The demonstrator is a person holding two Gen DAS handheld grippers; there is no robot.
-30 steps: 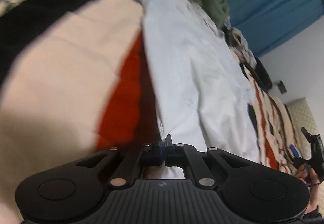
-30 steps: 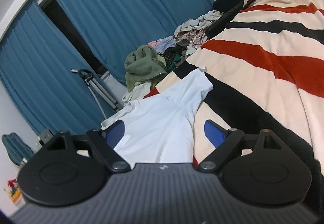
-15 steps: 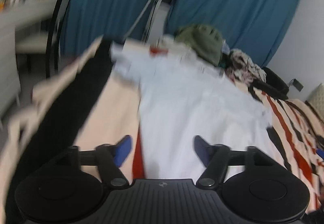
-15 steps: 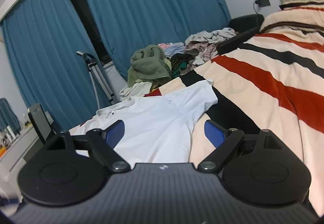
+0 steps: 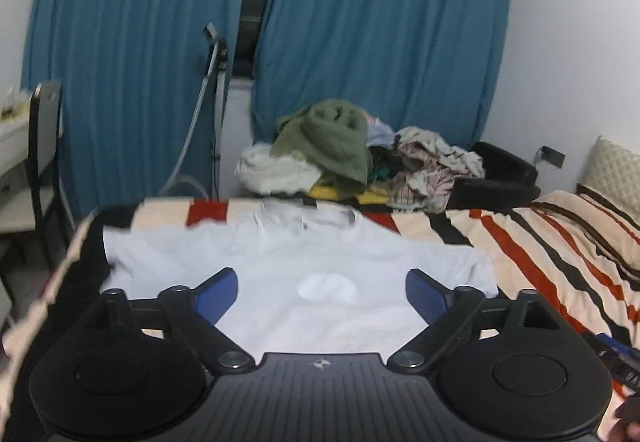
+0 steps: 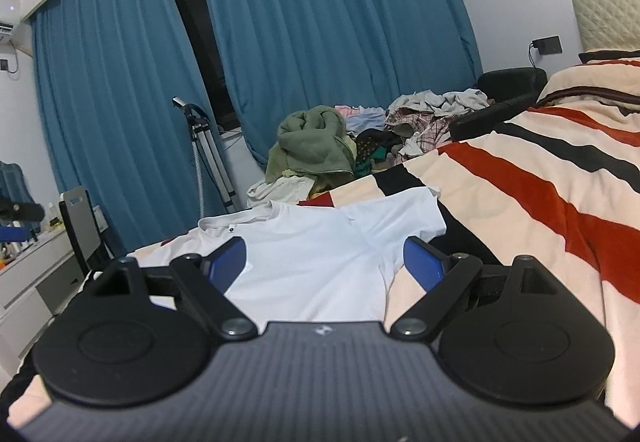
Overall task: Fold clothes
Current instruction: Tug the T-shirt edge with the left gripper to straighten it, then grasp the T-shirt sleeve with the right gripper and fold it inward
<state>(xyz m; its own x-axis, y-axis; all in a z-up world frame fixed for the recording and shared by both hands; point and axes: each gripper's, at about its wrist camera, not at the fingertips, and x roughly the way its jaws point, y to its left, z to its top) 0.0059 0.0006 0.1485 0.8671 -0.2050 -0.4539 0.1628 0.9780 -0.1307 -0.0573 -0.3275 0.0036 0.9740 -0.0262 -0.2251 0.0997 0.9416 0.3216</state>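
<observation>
A white T-shirt [image 5: 320,262] lies spread flat on the striped blanket [image 5: 560,262], collar toward the curtains and both sleeves out. It also shows in the right wrist view [image 6: 320,242]. My left gripper [image 5: 322,294] is open and empty, raised over the shirt's lower part. My right gripper [image 6: 324,266] is open and empty, held above the shirt's right side near the sleeve [image 6: 400,218].
A pile of unfolded clothes [image 5: 352,158] with a green garment on top sits past the bed's far edge. Blue curtains [image 5: 380,42] hang behind. A chair [image 5: 44,146] and desk stand left. A black chair [image 5: 500,174] stands right.
My left gripper was shut on the shirt's hem a second ago; it has opened, let go and lifted up and back. My right gripper stayed open and rose slightly.
</observation>
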